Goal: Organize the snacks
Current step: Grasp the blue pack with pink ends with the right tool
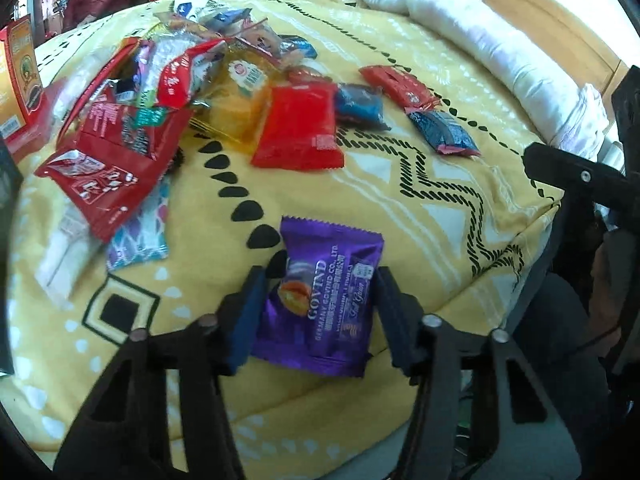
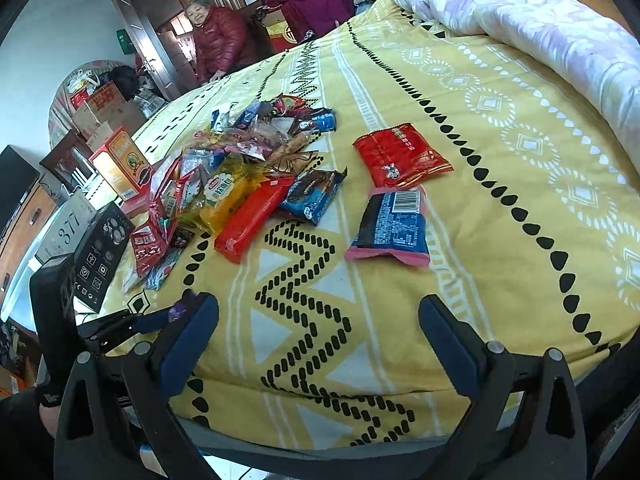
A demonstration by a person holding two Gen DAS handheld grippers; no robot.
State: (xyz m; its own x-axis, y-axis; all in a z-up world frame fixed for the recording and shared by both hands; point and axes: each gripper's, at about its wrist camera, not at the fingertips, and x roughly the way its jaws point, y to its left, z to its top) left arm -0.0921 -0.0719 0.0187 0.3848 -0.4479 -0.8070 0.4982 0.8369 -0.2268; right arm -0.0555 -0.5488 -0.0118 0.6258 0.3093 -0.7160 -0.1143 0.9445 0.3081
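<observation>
The left gripper (image 1: 316, 312) is clenching the purple snack packet (image 1: 320, 300) between its pads, its long axis running away toward the snack pile (image 1: 168, 92) up the bed (image 1: 460, 200), while the right gripper (image 2: 320, 344) is hanging released, farther from the packet.

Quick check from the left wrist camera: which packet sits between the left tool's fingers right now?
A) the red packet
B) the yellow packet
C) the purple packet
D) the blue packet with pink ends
C: the purple packet sits between the left tool's blue pads, apart from the snack pile.
</observation>
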